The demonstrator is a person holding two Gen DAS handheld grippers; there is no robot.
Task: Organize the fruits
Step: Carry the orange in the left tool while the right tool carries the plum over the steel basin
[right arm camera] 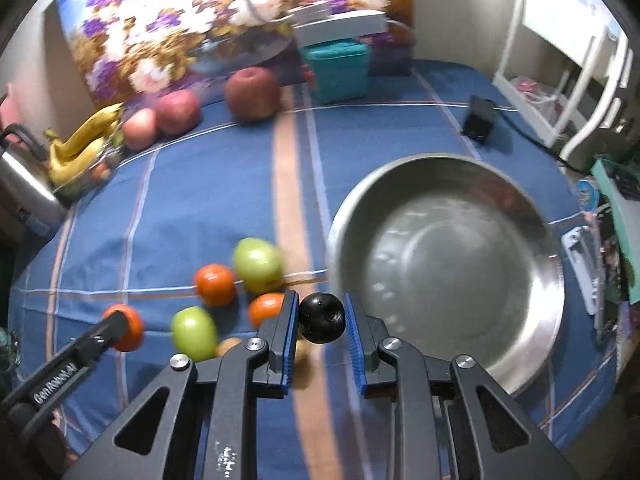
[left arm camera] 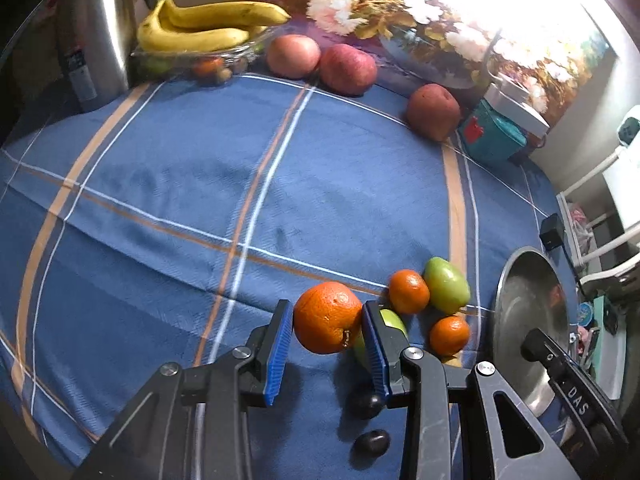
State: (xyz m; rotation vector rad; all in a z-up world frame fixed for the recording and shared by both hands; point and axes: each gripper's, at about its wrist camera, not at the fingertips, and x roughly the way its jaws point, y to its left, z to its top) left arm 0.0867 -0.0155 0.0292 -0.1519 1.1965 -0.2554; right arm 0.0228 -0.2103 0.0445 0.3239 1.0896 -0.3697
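Ribbed jaws clamp dimpled orange (left arm camera: 327,317), glossy plum (right arm camera: 322,318).

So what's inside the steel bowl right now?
Nothing visible: the steel bowl shows only bare metal in the right wrist view. The right gripper, holding a dark plum, covers a small part of its near rim; the left wrist view shows only part of it.

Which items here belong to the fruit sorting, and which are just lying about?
Job: orange in left gripper; black plum in right gripper; steel bowl; tangerines; green fruits; red apples; bananas.

Lying about: kettle; teal box; black adapter.
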